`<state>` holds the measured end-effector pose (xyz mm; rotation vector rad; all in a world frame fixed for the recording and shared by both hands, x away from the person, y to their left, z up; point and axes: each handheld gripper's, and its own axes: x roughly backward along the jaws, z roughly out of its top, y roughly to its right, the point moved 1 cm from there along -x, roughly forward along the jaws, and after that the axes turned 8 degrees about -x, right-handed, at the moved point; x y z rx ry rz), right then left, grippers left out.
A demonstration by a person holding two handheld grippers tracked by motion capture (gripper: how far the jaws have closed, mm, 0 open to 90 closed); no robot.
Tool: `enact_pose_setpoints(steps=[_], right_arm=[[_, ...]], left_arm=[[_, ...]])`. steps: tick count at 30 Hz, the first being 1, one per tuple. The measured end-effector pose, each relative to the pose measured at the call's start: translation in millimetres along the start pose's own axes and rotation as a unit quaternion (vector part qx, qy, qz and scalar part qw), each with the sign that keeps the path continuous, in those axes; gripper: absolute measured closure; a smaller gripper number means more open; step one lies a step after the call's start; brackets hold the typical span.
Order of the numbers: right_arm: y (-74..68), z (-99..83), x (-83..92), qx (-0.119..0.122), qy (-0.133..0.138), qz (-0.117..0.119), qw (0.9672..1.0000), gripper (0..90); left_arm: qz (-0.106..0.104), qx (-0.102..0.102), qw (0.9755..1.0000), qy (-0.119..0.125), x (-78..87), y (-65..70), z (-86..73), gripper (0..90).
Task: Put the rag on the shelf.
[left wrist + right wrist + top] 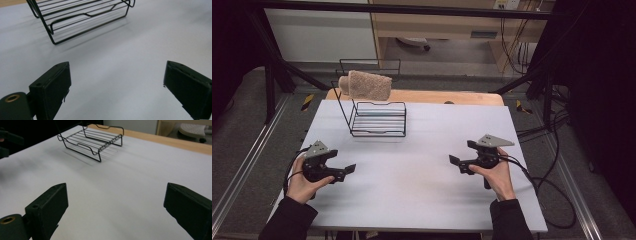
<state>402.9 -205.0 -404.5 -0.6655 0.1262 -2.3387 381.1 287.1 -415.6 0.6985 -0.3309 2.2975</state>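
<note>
Both hand-held grippers hovered wide open, holding nothing.
Left hand-held gripper (343, 172) and right hand-held gripper (460, 159) pointed inward over the tabletop (422, 190).

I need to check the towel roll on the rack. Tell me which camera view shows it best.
The high view. It shows the rolled beige towel lying across the upper tier of the black wire rack. The left gripper view and the right gripper view take in the rack's lower shelf on the table, so they tell you nothing about the towel.
</note>
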Motion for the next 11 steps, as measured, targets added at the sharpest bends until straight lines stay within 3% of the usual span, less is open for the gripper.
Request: enact_pose_setpoints(steps=[6,11], right_arm=[[18.4,-34.8,20.5,-0.018,-0.009,-0.011,0.9998,4.6],[25.1,-49.5,29.9,-0.02,-0.016,-0.011,0.9996,4.1]], left_arm=[[-0.013,0.001,0.9999,-0.01,-2.9,3.4,-13.6,7.1],[-0.015,0.003,0.9998,-0.009,-4.6,4.5,-16.0,6.9]])
